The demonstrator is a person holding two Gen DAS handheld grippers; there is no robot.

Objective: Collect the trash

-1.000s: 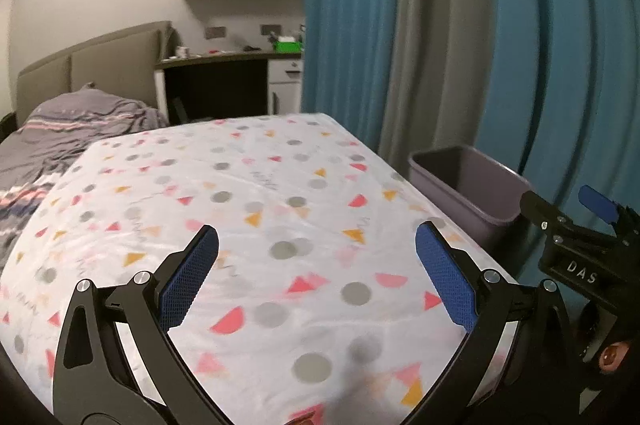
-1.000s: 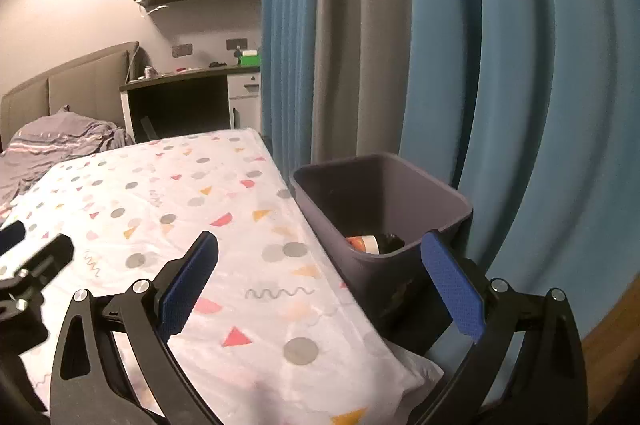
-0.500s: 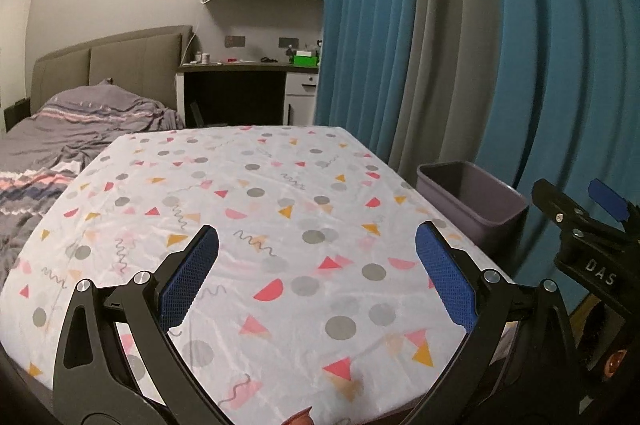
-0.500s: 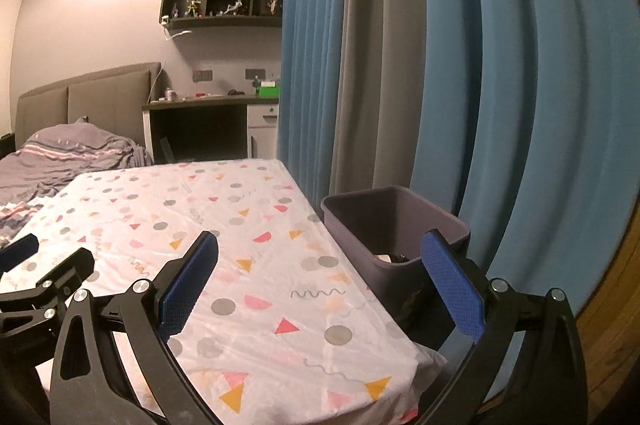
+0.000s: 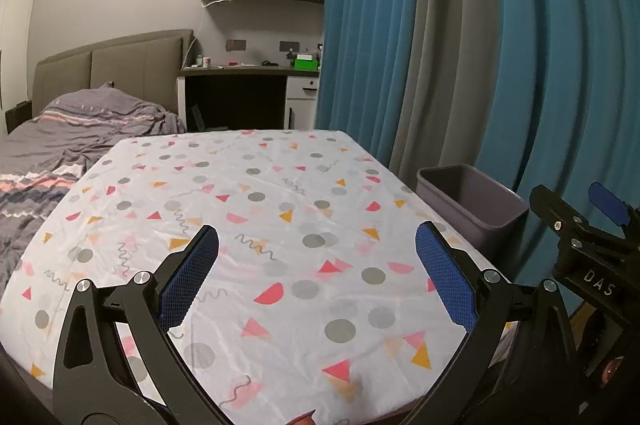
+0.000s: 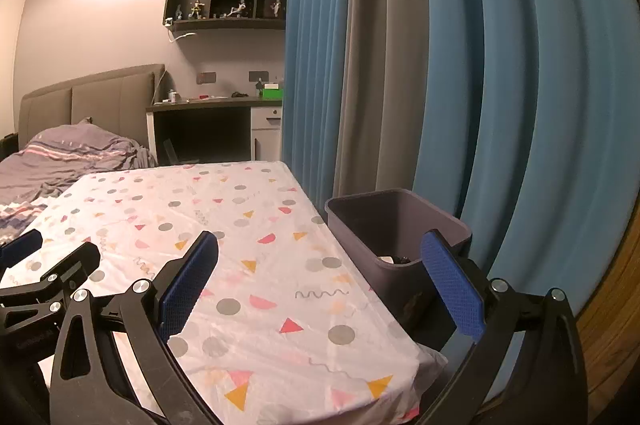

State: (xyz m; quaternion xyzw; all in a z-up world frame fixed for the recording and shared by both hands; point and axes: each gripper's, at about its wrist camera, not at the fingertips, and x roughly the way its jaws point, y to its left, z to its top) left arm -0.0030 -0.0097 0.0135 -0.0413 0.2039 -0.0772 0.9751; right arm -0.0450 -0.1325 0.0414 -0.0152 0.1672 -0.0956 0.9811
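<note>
Two spread claws: left (image 5: 316, 253), right (image 6: 320, 261); bin (image 6: 400, 221) upright, mouth upward.

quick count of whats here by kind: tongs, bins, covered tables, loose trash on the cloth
tongs: 2, the left tongs and the right tongs, both open and empty
bins: 1, the grey bin beside the table
covered tables: 1, under the patterned cloth
loose trash on the cloth: 0 visible
total: 4

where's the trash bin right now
The grey trash bin stands on the floor at the right edge of the patterned table, against the blue curtain; the right wrist view shows it behind the right tongs.
</note>
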